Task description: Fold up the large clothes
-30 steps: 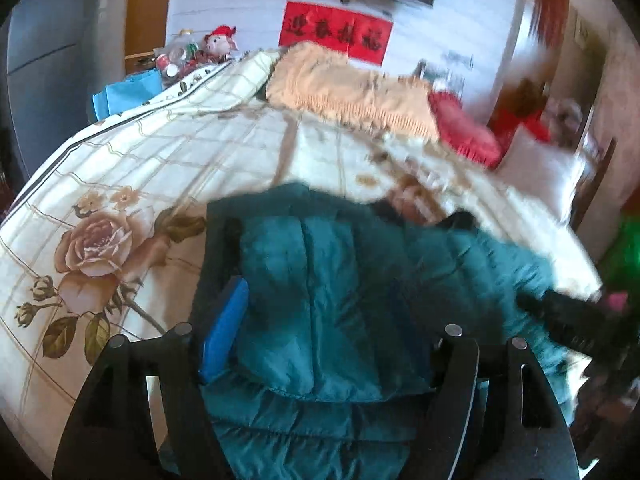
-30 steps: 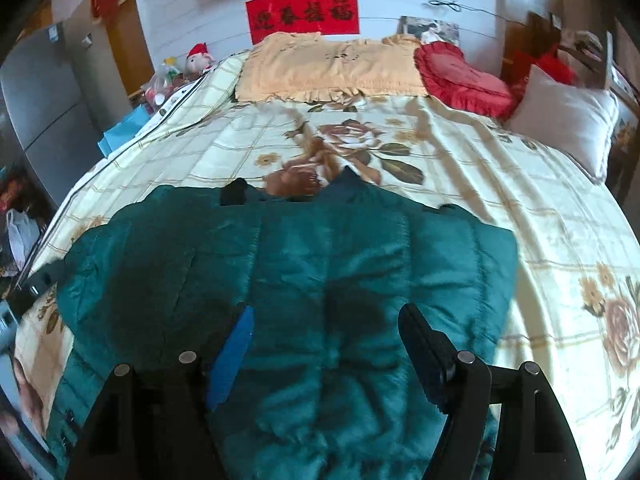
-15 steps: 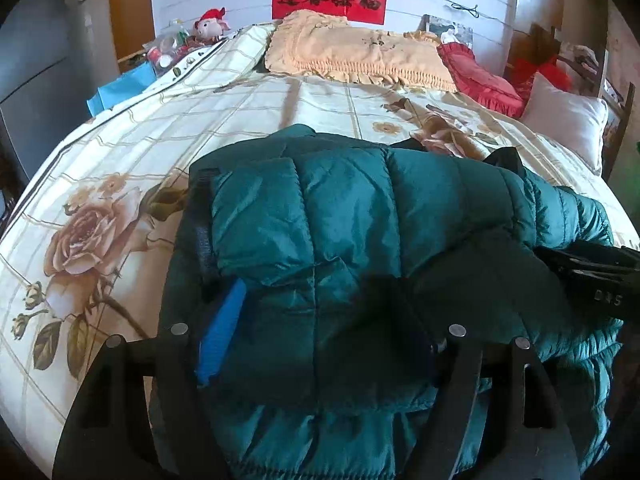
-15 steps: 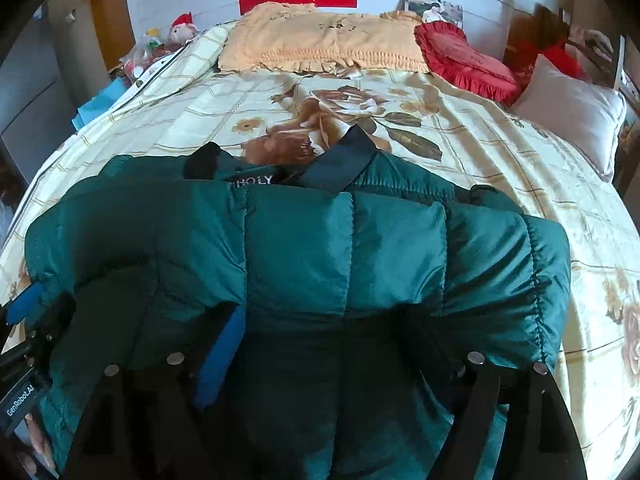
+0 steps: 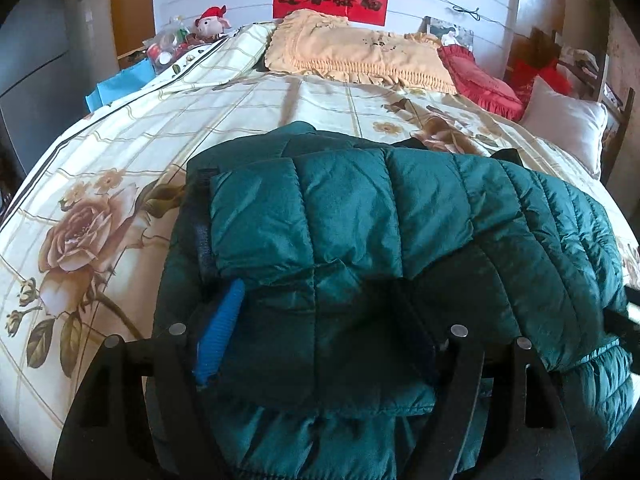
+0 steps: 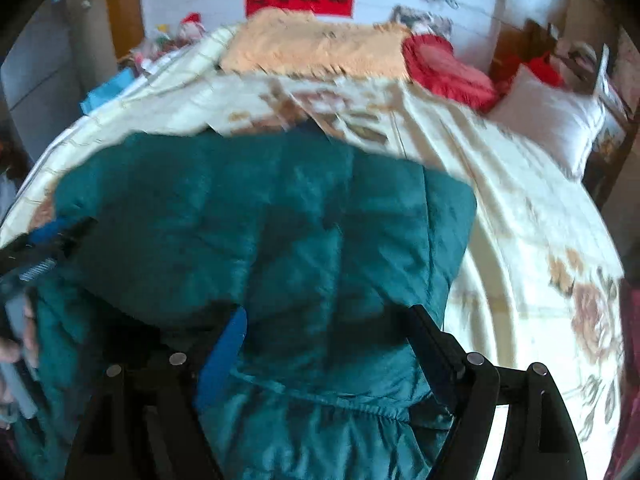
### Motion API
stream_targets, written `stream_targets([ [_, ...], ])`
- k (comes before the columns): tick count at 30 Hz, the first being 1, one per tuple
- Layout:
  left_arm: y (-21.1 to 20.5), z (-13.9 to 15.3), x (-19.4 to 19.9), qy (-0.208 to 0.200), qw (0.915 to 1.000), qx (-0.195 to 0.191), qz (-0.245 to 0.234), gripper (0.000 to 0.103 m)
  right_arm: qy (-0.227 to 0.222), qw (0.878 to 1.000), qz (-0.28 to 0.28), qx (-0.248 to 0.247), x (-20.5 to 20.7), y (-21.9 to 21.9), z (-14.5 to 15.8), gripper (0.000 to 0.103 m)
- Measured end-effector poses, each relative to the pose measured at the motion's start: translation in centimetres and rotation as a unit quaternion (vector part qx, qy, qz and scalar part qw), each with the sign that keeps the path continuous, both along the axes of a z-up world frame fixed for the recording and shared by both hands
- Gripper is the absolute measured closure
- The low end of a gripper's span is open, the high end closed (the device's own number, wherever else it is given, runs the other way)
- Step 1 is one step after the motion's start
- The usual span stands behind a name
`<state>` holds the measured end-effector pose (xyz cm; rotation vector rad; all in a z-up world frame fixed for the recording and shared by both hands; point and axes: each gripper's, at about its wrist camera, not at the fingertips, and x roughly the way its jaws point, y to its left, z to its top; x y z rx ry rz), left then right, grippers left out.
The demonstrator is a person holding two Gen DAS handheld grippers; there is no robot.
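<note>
A teal quilted puffer jacket (image 5: 360, 208) lies folded over itself on the floral bed quilt (image 5: 120, 152). My left gripper (image 5: 320, 292) stands wide over its near edge, a puffy fold between the blue pad (image 5: 220, 332) and the dark finger, with no clear pinch. The right wrist view is motion-blurred. There the jacket (image 6: 240, 208) sits under my right gripper (image 6: 328, 312), whose jaws are spread wide and look free of the fabric. The left gripper (image 6: 48, 240) shows at that view's left edge with a hand (image 6: 16, 344) below it. The right gripper (image 5: 624, 320) peeks in at the left wrist view's right edge.
At the head of the bed lie a yellow fringed pillow (image 5: 352, 52), a red cushion (image 5: 480, 80) and a white pillow (image 5: 564, 120). A plush toy (image 5: 210, 20) and clutter sit at the far left corner. Bare quilt (image 6: 520, 220) stretches right of the jacket.
The jacket's near half was carried forward and laid over the far half. The left gripper sank and then held still. The right gripper now sweeps sideways, blurring its view.
</note>
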<state>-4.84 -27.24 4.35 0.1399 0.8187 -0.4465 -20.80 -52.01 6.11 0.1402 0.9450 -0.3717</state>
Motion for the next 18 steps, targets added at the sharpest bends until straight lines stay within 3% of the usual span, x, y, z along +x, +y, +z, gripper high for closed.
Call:
stream_targets([
  [2, 0.0, 0.0, 0.0, -0.001, 1.0000, 0.000, -0.002, 0.025, 0.001, 0.999, -0.018, 0.041, 0.1, -1.2, -1.9, 0.019],
  [5, 0.0, -0.1, 0.0, -0.002, 1.0000, -0.001, -0.003, 0.025, -0.005, 0.999, -0.027, 0.030, 0.2, -1.1, -2.5, 0.017],
  [9, 0.0, -0.2, 0.1, 0.000, 1.0000, -0.006, -0.005, 0.024, -0.003, 0.999, -0.022, 0.026, -0.7, -0.5, -0.7, 0.017],
  [14, 0.1, -0.5, 0.2, 0.001, 0.9999, -0.010, -0.006, 0.024, -0.075, 0.997, -0.022, 0.025, -3.0, 0.5, 3.6, 0.017],
  [18, 0.0, -0.5, 0.2, -0.001, 0.9999, -0.009, -0.005, 0.024, -0.064, 0.998, -0.009, 0.029, -0.5, 1.9, 3.2, 0.017],
])
